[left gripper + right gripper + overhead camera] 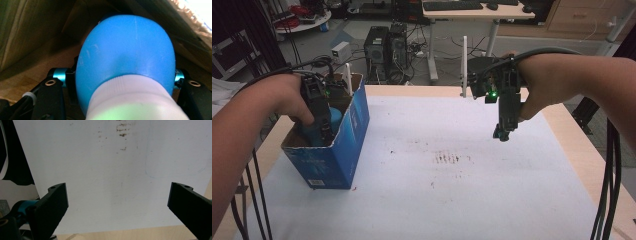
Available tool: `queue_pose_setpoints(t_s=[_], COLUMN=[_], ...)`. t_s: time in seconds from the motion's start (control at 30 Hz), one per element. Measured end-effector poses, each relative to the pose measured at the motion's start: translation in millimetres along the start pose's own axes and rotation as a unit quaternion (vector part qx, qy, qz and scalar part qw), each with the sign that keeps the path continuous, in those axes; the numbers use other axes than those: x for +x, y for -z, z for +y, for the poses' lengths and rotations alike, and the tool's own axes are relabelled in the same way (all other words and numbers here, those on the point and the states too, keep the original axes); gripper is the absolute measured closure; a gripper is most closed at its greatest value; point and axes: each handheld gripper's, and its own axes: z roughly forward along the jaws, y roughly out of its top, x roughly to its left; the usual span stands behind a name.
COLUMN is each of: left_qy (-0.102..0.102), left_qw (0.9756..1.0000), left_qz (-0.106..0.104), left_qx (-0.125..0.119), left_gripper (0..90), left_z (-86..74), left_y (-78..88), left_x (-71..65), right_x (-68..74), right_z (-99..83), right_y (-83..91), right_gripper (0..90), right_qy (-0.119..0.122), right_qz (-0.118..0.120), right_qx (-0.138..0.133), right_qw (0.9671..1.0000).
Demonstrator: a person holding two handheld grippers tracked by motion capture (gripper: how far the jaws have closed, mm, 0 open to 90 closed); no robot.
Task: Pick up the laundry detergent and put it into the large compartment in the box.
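Note:
A blue rounded object with a white end nearest the camera sits between the jaws of my left gripper, which press on its two sides. In the high view the left gripper reaches down into an open blue cardboard box at the table's left, and the blue object shows beside it inside the box. My right gripper hangs over the white sheet at the right, pointing down. Its jaws stand wide apart with nothing between them.
The white sheet covers most of the wooden table and carries brown smudges near its middle. Brown cardboard walls close in around the left gripper. Cables trail from both grippers. Computers and a desk stand beyond the far edge.

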Motion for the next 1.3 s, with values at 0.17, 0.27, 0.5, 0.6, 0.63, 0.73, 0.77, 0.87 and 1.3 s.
queue_pose_setpoints(t_s=[0.17,0.27,0.5,0.6,0.63,0.73,0.77,0.87,1.3], left_qy=[-0.004,-0.006,0.002,0.007,0.006,0.006,0.008,0.013,0.018], left_qw=[0.9999,0.9999,0.9999,1.0000,1.0000,0.9999,0.9999,0.9999,0.9995], left_qz=[-0.011,-0.010,-0.010,-0.006,-0.003,-0.006,-0.005,-0.001,0.000], left_qx=[-0.002,-0.009,-0.007,-0.001,-0.003,-0.007,-0.009,-0.009,-0.025], left_gripper=[35.8,33.2,31.0,27.1,27.1,26.2,25.8,23.2,15.9], left_z=[-0.4,-0.7,-2.5,-3.2,-3.8,-5.5,-6.2,-8.8,-11.0], left_y=[3.1,7.0,13.0,14.8,15.5,19.4,20.6,24.5,47.1], left_x=[-1.3,-2.3,-3.1,-2.5,-2.8,-3.5,-3.6,-2.8,-7.2], right_x=[-0.2,0.1,1.3,1.6,1.6,2.2,2.8,2.6,1.3], right_z=[-0.3,-0.5,-1.0,-1.0,-1.0,-1.0,-1.1,-1.7,-3.8], right_y=[0.6,0.7,2.0,2.4,2.4,2.4,2.5,3.3,3.0], right_gripper=[2.1,2.1,2.1,2.1,2.1,2.1,2.1,2.1,2.1], right_qy=[0.002,0.004,0.003,0.005,0.005,0.005,0.001,0.003,0.001], right_qz=[-0.001,-0.001,-0.003,-0.003,-0.003,-0.002,-0.002,-0.002,0.000], right_qx=[-0.001,-0.004,-0.005,-0.006,-0.006,-0.005,-0.005,-0.005,-0.005], right_qw=[1.0000,1.0000,1.0000,1.0000,1.0000,1.0000,1.0000,1.0000,1.0000])
